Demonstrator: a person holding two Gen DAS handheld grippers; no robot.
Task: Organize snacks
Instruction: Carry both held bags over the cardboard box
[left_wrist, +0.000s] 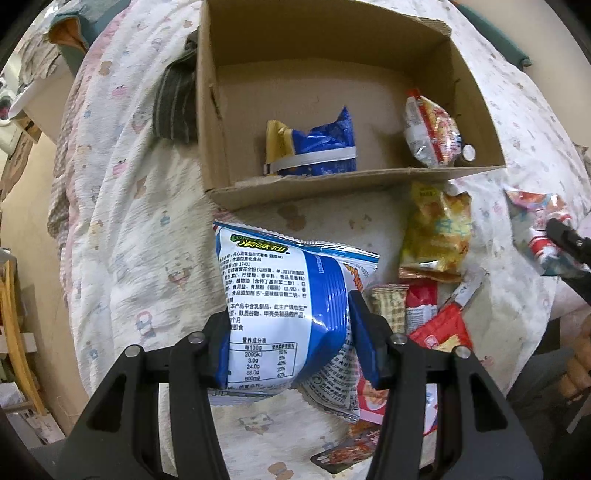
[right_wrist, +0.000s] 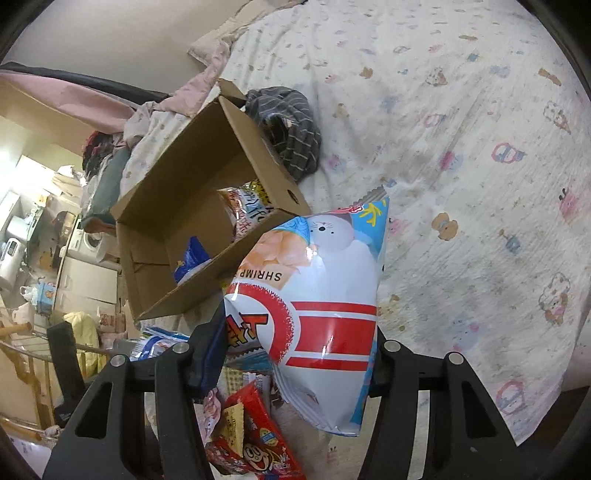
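Observation:
My left gripper (left_wrist: 291, 343) is shut on a blue and white snack bag (left_wrist: 280, 314), held above the bedsheet in front of the cardboard box (left_wrist: 332, 188). Inside the box lie a blue and yellow bag (left_wrist: 314, 147) and a red and silver packet (left_wrist: 430, 129). My right gripper (right_wrist: 299, 354) is shut on a puffy white, red and blue shrimp snack bag (right_wrist: 321, 306), lifted beside the cardboard box (right_wrist: 192, 295). The right gripper's black finger (left_wrist: 565, 236) and its bag also show at the right edge of the left wrist view.
Loose snacks lie on the sheet: a yellow bag (left_wrist: 436, 236), red packets (left_wrist: 439, 325) and a red packet with a cartoon face (right_wrist: 258, 443). A striped dark garment (left_wrist: 173, 107) lies against the box's left wall. The bed's patterned sheet (right_wrist: 461, 184) spreads to the right; room clutter stands left.

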